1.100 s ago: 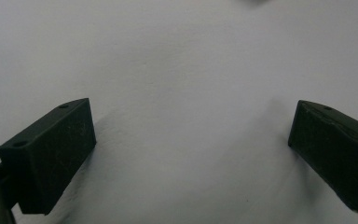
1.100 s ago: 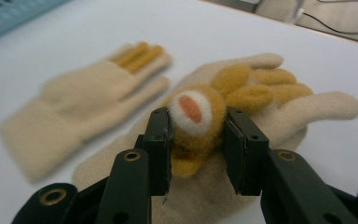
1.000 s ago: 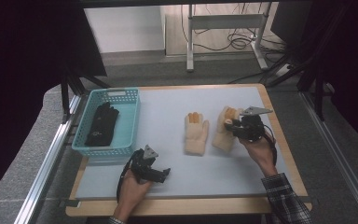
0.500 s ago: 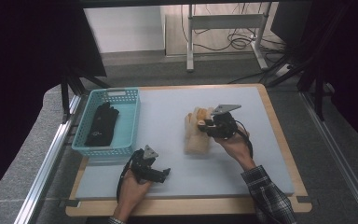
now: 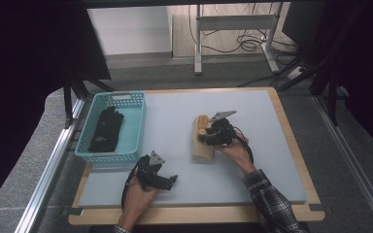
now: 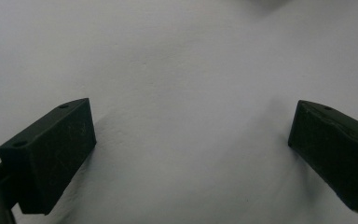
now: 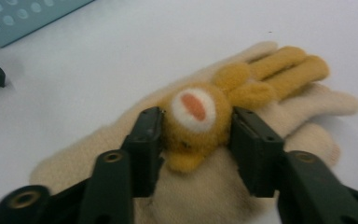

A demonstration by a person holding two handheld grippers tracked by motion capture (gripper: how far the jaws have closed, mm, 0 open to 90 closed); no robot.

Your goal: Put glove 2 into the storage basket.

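grey-white desk [image 5: 175, 121] with a wood rim, dark room around it, a metal frame and cables [image 5: 233, 43] on the floor at the top of the high view. teal basket [image 5: 90, 145] sits at the left of the desk, black glove [image 5: 106, 128] lying inside it. right of centre in the high view, two cream gloves are stacked: bottom glove [image 5: 201, 151] flat on the desk, top glove [image 5: 202, 122] laid on it, yellow-tipped fingers pointing toward the top of the frame. right gripper [image 5: 210, 136] is over that stack, right hand [image 5: 235, 153] behind it, plaid sleeve [image 5: 272, 204] coming in from the lower right. in the right gripper view the top glove [image 7: 200, 116] shows a yellow plush patch with a white and orange spot, and it sits right between the two black jaws, bottom glove [image 7: 98, 144] spread under it. jaws have just been opening: about half open, pads at or just beside the sides of the patch; can't tell if they still press on it. basket corner [image 7: 23, 18] shows at the upper left of that view. left gripper [image 5: 162, 180] is low on the desk near the bottom edge of the high view, below the basket, left hand [image 5: 136, 194] wrapped round it, well apart from the gloves. left gripper view looks at bare desk [image 6: 182, 70], jaws spread wide at the lower left and lower right of the frame, nothing between them.
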